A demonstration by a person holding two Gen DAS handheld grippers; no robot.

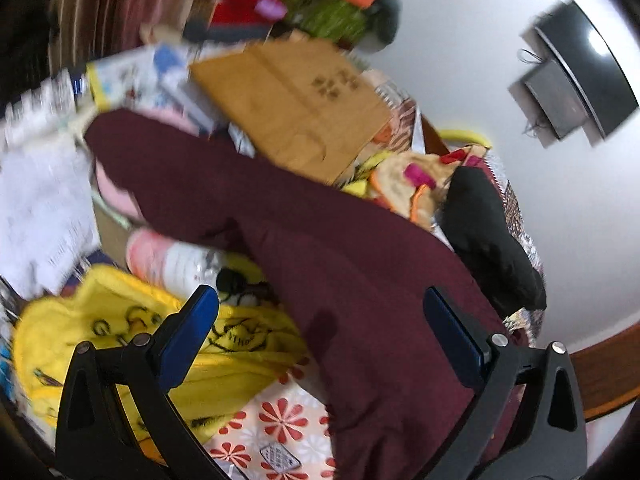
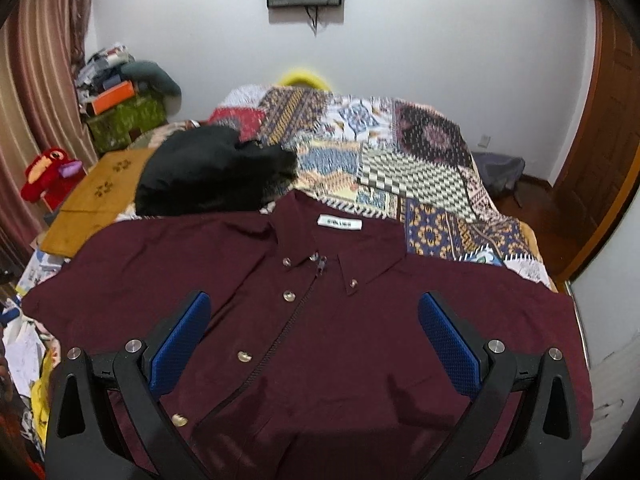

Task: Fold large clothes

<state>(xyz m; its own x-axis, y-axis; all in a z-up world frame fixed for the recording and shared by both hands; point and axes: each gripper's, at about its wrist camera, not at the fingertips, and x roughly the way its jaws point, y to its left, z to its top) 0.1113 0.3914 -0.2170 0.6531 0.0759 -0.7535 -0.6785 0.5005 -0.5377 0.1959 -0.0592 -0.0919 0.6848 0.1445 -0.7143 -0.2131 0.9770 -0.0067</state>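
Right wrist view gives me the clearest look: the maroon shirt [image 2: 320,320] lies spread flat, front up, across the near end of the bed, collar pointing away from me, with its white neck label [image 2: 340,223], a row of pale buttons [image 2: 289,296] and a dark placket line running down the chest. My right gripper [image 2: 314,340] hovers above the chest with its blue-padded fingers [image 2: 448,344] spread wide and nothing between them. Beyond the collar I see the patchwork quilt [image 2: 400,160] and a black garment [image 2: 212,172] bunched just beside the shirt's left shoulder. Over on the left wrist view, which is motion-blurred, my left gripper [image 1: 320,340] is likewise released, fingers [image 1: 188,336] far apart, over the shirt's sleeve [image 1: 280,216] that stretches out past the bed's edge. Below that sleeve sit a yellow printed cloth [image 1: 120,344], a brown paper bag [image 1: 296,108] and a floral sheet [image 1: 276,432]. I cannot tell whether either finger touches the fabric.
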